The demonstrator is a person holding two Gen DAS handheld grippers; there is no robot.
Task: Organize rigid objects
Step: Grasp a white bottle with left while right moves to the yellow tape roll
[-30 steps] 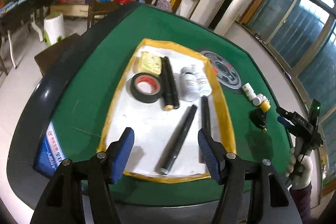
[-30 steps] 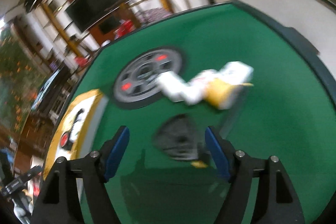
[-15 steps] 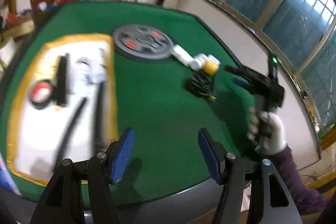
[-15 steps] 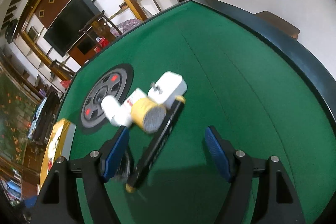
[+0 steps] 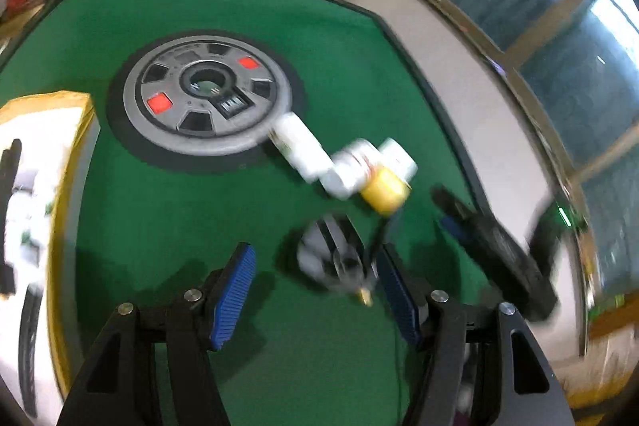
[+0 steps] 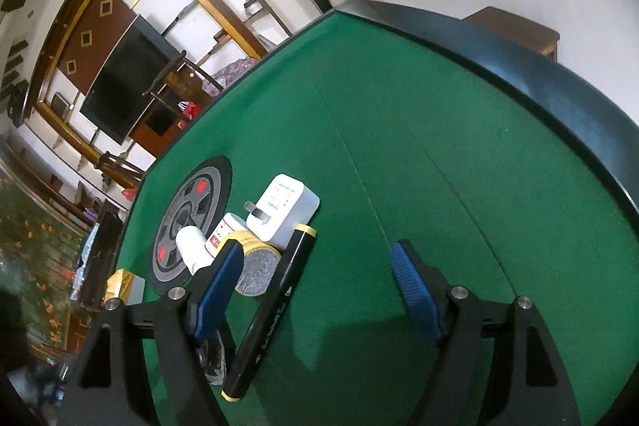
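Observation:
A small heap lies on the green table beside a grey weight plate (image 5: 207,102): white bottles (image 5: 299,146), a yellow-capped jar (image 5: 383,190) and a white plug adapter (image 6: 283,214). A black marker (image 6: 275,306) with yellow ends lies between the fingers of my right gripper (image 6: 315,290), close to its left finger and untouched; that gripper is open. A blurred dark and clear object (image 5: 335,254) sits just ahead of my open left gripper (image 5: 317,290), near its right finger. My right gripper (image 5: 491,242) shows as a blur at the right of the left wrist view.
A white mat with a yellow border (image 5: 72,186) holding black sticks lies at the left. The table's dark padded rim (image 6: 559,98) curves round the far and right sides. Bare green felt (image 6: 399,146) spreads to the right of the heap.
The left wrist view has swung from the white mat rightward to the heap by the weight plate. My right gripper has rolled and come down over the black marker.

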